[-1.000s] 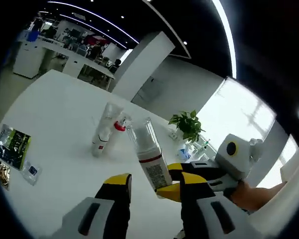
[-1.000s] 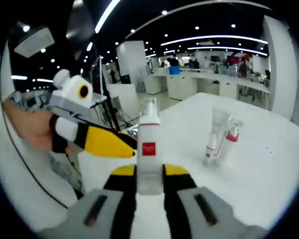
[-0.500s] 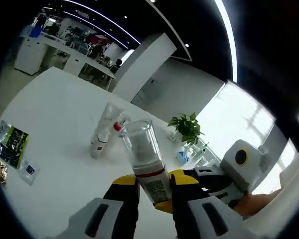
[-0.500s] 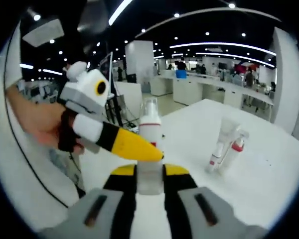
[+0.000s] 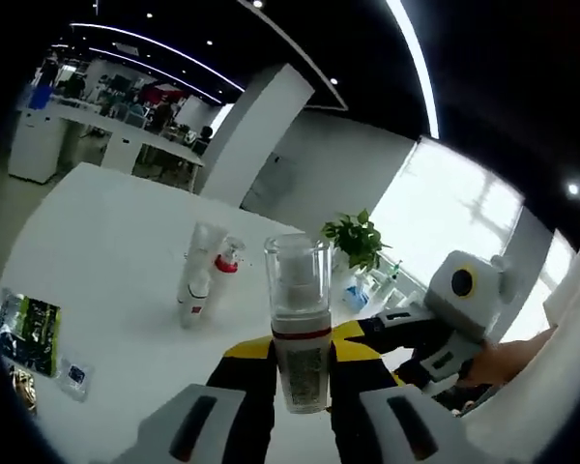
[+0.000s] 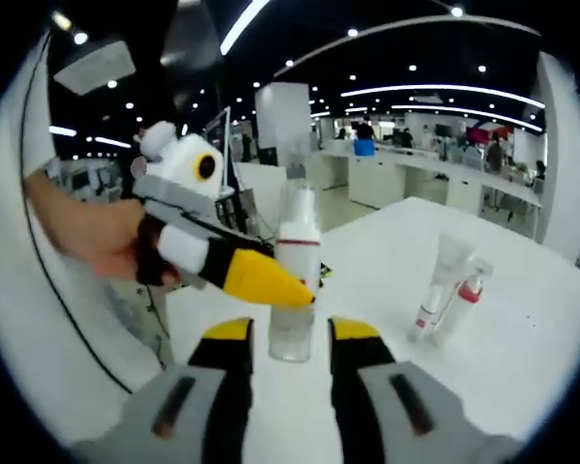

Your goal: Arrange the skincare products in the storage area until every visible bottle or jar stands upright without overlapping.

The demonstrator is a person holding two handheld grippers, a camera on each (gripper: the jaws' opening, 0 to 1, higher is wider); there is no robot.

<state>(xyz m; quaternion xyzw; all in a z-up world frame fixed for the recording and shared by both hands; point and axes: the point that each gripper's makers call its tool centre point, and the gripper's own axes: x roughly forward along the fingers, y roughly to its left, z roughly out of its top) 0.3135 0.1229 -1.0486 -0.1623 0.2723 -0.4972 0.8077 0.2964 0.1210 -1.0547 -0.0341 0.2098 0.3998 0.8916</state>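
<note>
Presently, in the left gripper view, the left gripper [image 5: 301, 382] is seen clamped on the lower body of a pump bottle [image 5: 299, 329], its yellow-tipped jaws pressed to either side of the printed label below the red band. The bottle is held close to upright, its clear cap at 12 o'clock above the jaws. In the right gripper view the right gripper [image 6: 291, 340] is parted, with a gap visible between each jaw and the bottle's base, so nothing is gripped by it.

The bottle is judged light and stiff, its plastic wall smooth and likely slippery; the clear cap looks loose-fitting and fragile. Hold is best kept on the labelled body under the red band, never on the cap.

Outward at 10 o'clock of the bottle in the left gripper view, two tubes [image 5: 204, 273] are seen close together, standing or leaning on the white table [image 5: 87, 242]; whether they touch cannot be told. Further out at 8 o'clock, flat sachets [image 5: 29, 333] lie on the table. At 1 o'clock a potted plant [image 5: 355, 240] is noted by the window.
</note>
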